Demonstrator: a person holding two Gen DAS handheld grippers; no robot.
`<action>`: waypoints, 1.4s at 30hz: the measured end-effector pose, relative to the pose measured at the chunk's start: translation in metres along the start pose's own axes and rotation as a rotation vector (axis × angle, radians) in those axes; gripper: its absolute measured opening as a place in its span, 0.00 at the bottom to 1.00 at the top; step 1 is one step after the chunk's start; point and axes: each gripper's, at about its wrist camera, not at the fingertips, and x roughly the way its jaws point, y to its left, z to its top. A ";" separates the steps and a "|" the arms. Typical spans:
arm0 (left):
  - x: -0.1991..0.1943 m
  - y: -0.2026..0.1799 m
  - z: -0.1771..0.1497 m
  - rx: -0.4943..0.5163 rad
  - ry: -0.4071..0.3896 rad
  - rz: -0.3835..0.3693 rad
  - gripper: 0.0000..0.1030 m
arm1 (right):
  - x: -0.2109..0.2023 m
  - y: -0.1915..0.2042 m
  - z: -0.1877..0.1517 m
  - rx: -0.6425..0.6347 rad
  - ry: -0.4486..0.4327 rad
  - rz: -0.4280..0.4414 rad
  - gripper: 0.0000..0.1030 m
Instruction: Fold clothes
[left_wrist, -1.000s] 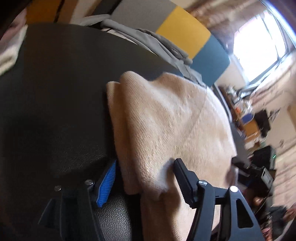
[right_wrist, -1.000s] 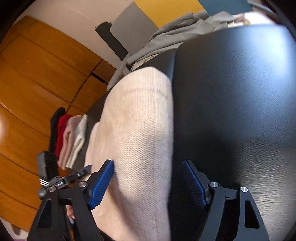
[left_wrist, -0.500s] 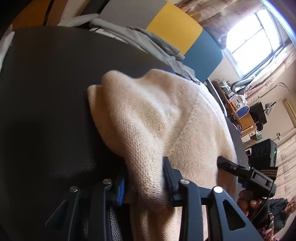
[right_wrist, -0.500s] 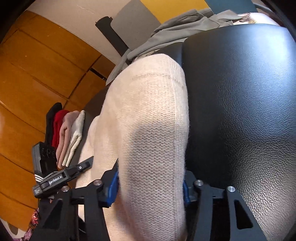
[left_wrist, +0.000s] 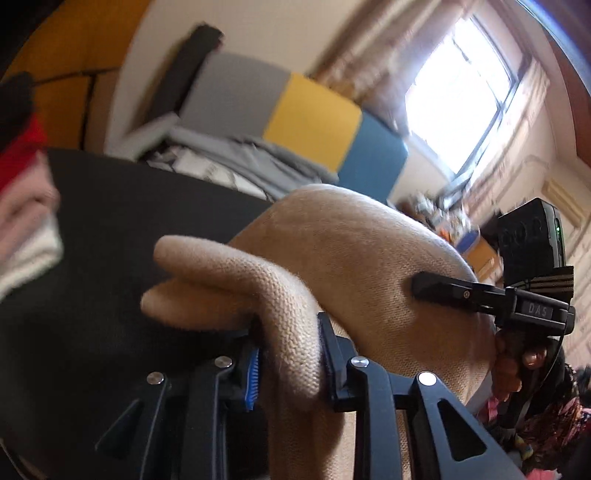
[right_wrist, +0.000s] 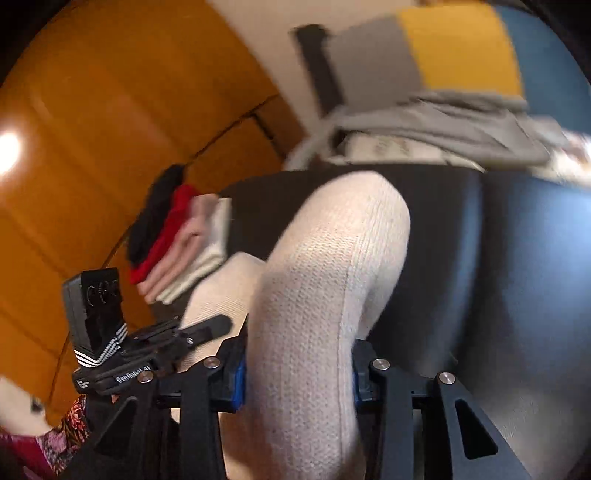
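Cream knit is bunching between both tools: the sweater (left_wrist: 354, 258) is being held at two places along one edge, which is why it is arching up off the black leather surface (left_wrist: 110, 229) instead of lying flat. The left tool (left_wrist: 288, 363) is clamped on a thick fold of the knit, its blue pad pressing one side and its black finger the other. The right tool (right_wrist: 295, 373) is likewise clamped on a rolled hump of the same sweater, the cloth bulging above its fingers. Gripping with both tools side by side is keeping the edge straight, so the garment can likely be carried over as one even fold; whether it is being lifted or laid down, the blurred views do not settle.

At the far corner of the surface, a folded stack (right_wrist: 177, 243) of black, red, pink and white pieces is sitting apart from the work, probably a finished pile. Grey clothing (right_wrist: 436, 125) is lying heaped behind the surface's far edge.
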 end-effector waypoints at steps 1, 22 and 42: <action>-0.014 0.007 0.010 -0.010 -0.033 0.010 0.25 | 0.005 0.018 0.013 -0.040 -0.002 0.024 0.39; -0.189 0.297 0.196 -0.231 -0.330 0.591 0.28 | 0.247 0.253 0.257 -0.173 -0.103 0.409 0.39; -0.162 0.260 0.070 -0.265 -0.452 0.808 0.33 | 0.242 0.181 0.134 -0.196 -0.156 0.159 0.91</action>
